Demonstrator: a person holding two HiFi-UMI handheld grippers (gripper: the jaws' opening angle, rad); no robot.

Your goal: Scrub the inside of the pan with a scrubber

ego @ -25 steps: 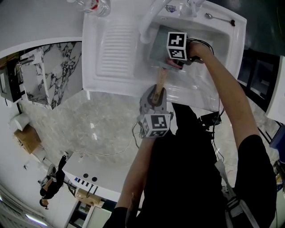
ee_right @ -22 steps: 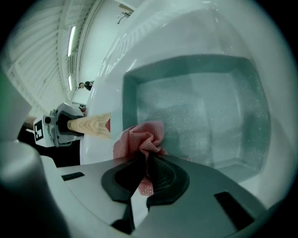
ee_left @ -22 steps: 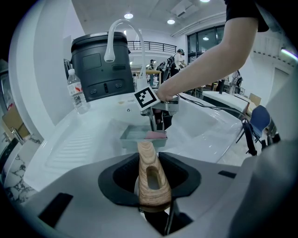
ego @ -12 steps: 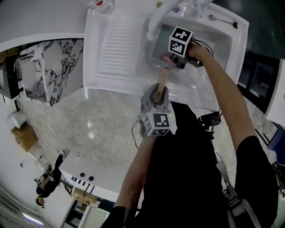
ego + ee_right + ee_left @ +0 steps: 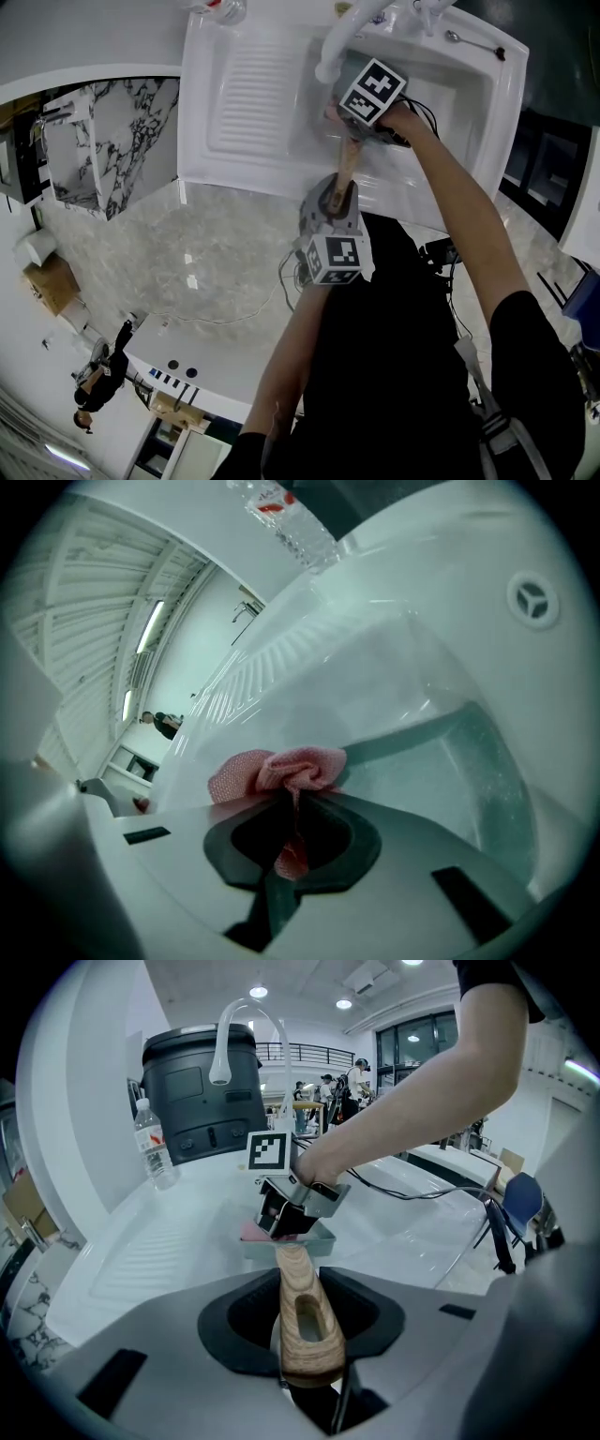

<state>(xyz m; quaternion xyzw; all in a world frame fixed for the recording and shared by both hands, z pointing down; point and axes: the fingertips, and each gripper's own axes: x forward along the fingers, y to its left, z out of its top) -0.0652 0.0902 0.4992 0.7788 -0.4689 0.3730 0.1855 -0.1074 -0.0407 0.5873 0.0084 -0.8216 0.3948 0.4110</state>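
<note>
**Scrubbing the pan (image 5: 469,761) in the sink (image 5: 450,84).**
Left gripper (image 5: 334,201) clamps the wooden handle (image 5: 302,1316), steadying the pan. Right gripper (image 5: 291,827), pinched on the pink scrubber (image 5: 281,769), meets its inner wall. Advisable: firm pressure, overlapping strokes, corners included.

In head view, I see the right gripper (image 5: 345,114) cover most of the pan (image 5: 343,73) and the scrubber (image 5: 277,771). The frame's top edge cuts off the water bottle (image 5: 223,7).

one pan (image 5: 319,1239), one scrubber (image 5: 281,769), two grippers (image 5: 302,1288) (image 5: 278,1222), one bottle (image 5: 153,1152), one spoon (image 5: 466,39), one sink (image 5: 244,94)
</note>
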